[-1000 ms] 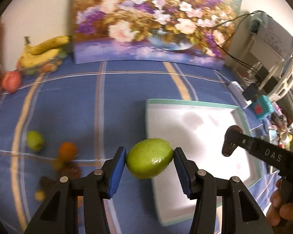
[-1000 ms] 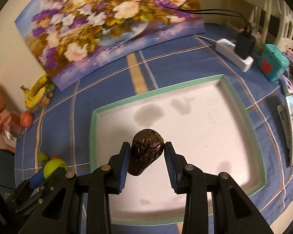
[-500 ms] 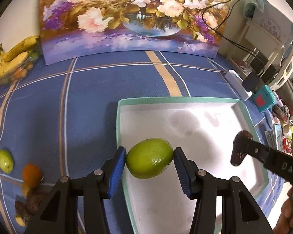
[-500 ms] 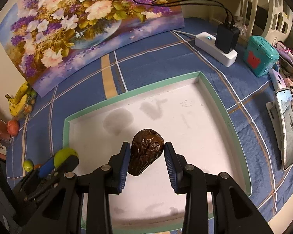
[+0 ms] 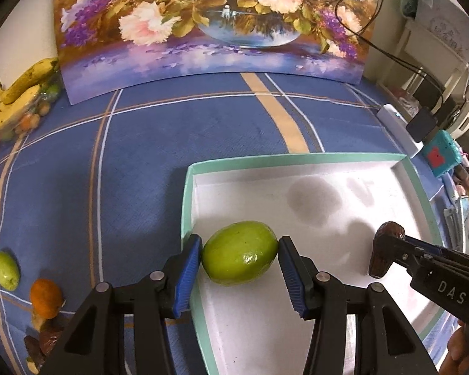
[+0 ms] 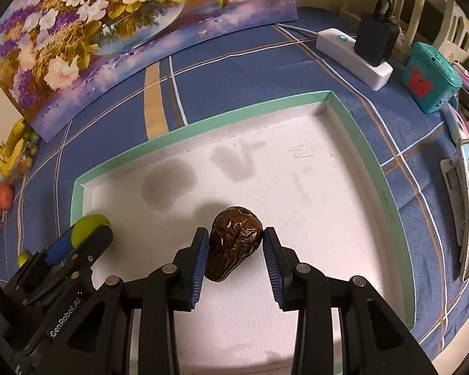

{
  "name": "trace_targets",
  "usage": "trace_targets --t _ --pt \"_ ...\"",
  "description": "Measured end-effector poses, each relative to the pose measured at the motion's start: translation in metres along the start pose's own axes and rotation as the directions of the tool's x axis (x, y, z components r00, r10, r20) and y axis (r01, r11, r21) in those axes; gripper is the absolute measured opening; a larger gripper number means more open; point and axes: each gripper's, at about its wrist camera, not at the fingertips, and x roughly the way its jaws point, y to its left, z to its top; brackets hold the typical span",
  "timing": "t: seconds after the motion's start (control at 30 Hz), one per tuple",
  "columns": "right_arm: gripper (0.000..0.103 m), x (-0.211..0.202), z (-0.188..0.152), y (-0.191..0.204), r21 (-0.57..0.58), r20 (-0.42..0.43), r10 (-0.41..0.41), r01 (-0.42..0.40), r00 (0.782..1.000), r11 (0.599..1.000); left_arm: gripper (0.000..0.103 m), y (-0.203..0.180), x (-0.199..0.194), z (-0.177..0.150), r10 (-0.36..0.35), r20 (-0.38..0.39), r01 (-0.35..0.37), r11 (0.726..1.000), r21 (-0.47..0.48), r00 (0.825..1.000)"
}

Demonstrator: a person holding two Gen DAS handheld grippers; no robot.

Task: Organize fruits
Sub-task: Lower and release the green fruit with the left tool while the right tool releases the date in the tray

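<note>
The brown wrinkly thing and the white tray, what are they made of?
The brown wrinkly thing looks like a dried fruit, maybe a date: creased skin with glossy glints, possibly wrapped in clear film. The white tray looks like cardboard: matte white floor, folded corners, mint-green rim, faint scuffs and grey stains.

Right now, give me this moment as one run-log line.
left gripper: shut on green fruit | right gripper: shut on brown fruit | both over white tray | released: none

The left gripper (image 5: 239,257) pinches a green fruit (image 5: 239,257) over the white tray (image 5: 187,200). At right, the right gripper (image 5: 380,254) holds what looks like a dark date (image 5: 383,251).
</note>
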Motion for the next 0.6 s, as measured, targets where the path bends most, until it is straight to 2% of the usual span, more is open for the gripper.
trace_targets --t 0.13,0.37,0.6 --pt "0.037 0.003 0.000 0.003 -0.013 -0.006 0.000 0.000 1.000 1.000 0.053 0.002 0.000 -0.002 0.040 -0.021 -0.040 0.999 -0.018 0.999" --pt "0.037 0.005 -0.003 0.011 -0.042 -0.012 -0.006 0.005 1.000 0.999 0.053 0.011 -0.002 -0.003 0.038 -0.035 -0.040 0.998 -0.048 0.999" --pt "0.037 0.004 -0.005 0.015 -0.060 -0.007 -0.019 0.019 1.000 0.998 0.054 0.011 -0.003 -0.004 0.041 -0.035 -0.043 0.998 -0.041 0.999"
